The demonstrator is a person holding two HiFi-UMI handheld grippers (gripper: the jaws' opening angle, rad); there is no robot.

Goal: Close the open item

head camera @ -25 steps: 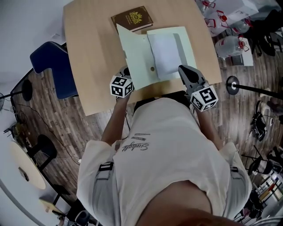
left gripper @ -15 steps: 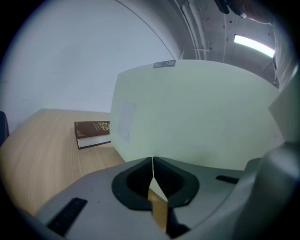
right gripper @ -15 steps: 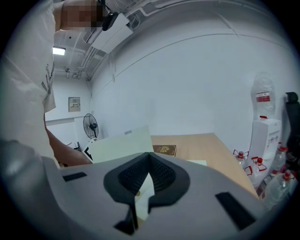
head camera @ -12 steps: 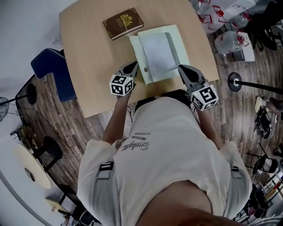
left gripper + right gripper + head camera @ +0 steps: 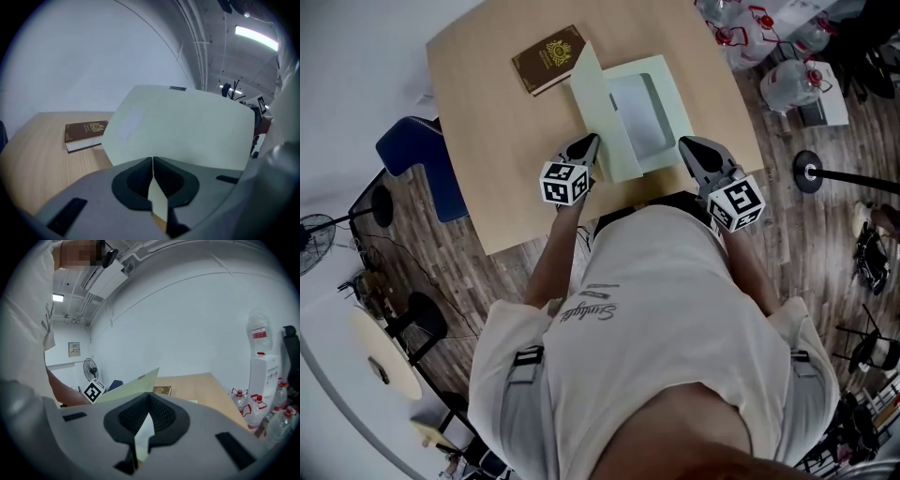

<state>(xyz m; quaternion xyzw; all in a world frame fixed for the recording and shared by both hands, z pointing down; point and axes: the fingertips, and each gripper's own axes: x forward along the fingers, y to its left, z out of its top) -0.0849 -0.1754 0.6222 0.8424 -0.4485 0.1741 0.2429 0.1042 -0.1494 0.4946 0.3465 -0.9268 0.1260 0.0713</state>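
Note:
A pale green folder (image 5: 667,98) lies open on the wooden table (image 5: 487,141), with white sheets (image 5: 639,117) inside. Its left cover (image 5: 602,117) is lifted and stands tilted over the sheets. My left gripper (image 5: 589,141) is shut on that cover's near edge; in the left gripper view the cover (image 5: 187,126) fills the space above the left gripper (image 5: 153,161), with a pale sliver pinched between the jaws. My right gripper (image 5: 684,142) sits at the folder's near right edge. In the right gripper view the right gripper (image 5: 149,399) is shut on a pale strip of the folder (image 5: 131,387).
A brown book (image 5: 548,58) lies on the table beyond the folder's left side and shows as a brown book (image 5: 86,131) in the left gripper view. A blue chair (image 5: 417,164) stands left of the table. Water bottles (image 5: 787,89) and a stand base (image 5: 811,172) are on the floor at right.
The left gripper has swung the left cover from leaning out to the left, up and over toward the sheets. The right gripper has stayed at the folder's right edge.

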